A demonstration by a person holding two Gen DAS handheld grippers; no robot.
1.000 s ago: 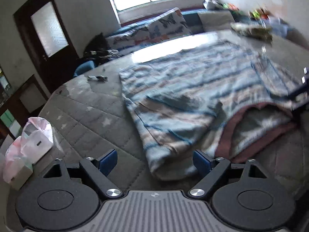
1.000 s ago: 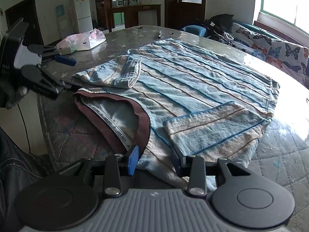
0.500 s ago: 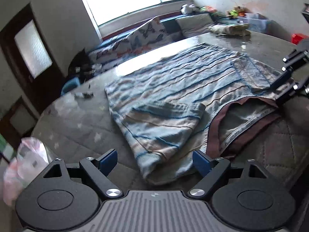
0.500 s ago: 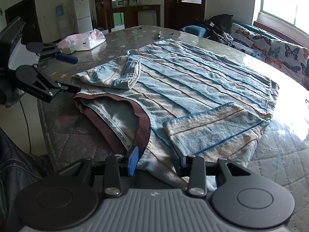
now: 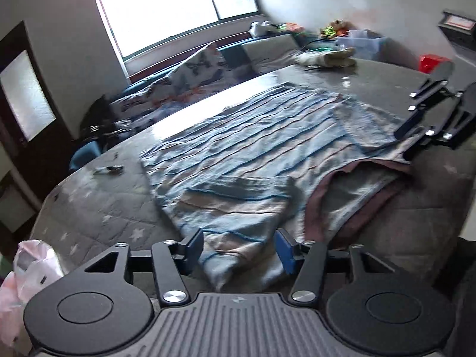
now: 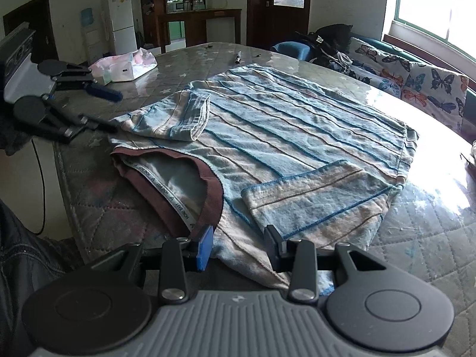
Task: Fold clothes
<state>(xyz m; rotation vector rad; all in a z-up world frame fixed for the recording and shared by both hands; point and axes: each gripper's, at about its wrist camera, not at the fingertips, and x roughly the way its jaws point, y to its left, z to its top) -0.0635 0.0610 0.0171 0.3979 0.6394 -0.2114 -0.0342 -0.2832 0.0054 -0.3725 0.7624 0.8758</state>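
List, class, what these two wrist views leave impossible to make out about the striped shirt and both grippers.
- Striped shirt shoulder edge, right wrist view: hidden behind the right gripper.
- Left gripper, left wrist view: fabric lies between open fingers; contact unclear.
- Neck tape lettering: too small.
- Left wrist view: motion-blurred.

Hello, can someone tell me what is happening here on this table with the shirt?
A person with a gripper in each hand is folding a striped shirt that lies flat on a quilted table. Both sleeves are already folded in over the body. The left gripper and the right gripper are open, each with a shoulder edge of the shirt between its fingers, on either side of the maroon collar. Neither has closed on the fabric yet.
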